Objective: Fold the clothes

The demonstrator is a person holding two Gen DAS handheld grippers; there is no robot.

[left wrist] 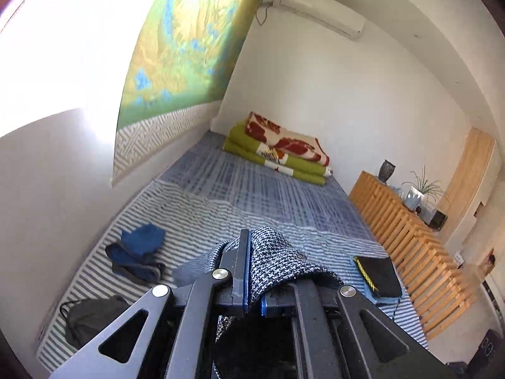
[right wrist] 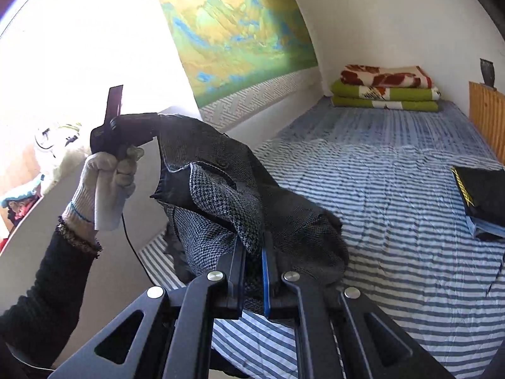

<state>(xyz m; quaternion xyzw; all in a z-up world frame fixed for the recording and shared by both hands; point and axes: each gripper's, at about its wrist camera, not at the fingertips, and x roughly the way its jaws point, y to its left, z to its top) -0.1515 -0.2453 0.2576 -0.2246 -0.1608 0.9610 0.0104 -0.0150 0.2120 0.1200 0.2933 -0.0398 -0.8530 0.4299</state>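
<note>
A grey houndstooth garment (right wrist: 227, 189) hangs in the air over the striped bed (right wrist: 394, 221), held between both grippers. My left gripper (left wrist: 249, 252) is shut on an edge of the garment (left wrist: 277, 259), which drapes over its right finger. My right gripper (right wrist: 252, 252) is shut on another fold of it, lower down. In the right wrist view a gloved hand (right wrist: 107, 177) holds the left gripper up at the left, with the cloth stretched from its tip. Most of the garment's shape is bunched and hidden.
A crumpled blue garment (left wrist: 139, 252) and a dark bag (left wrist: 91, 319) lie on the bed's left side. A folded black item on denim (left wrist: 378, 274) rests at the right edge. Folded blankets (left wrist: 277, 148) sit at the far end. A slatted wooden cabinet (left wrist: 410, 237) runs along the right.
</note>
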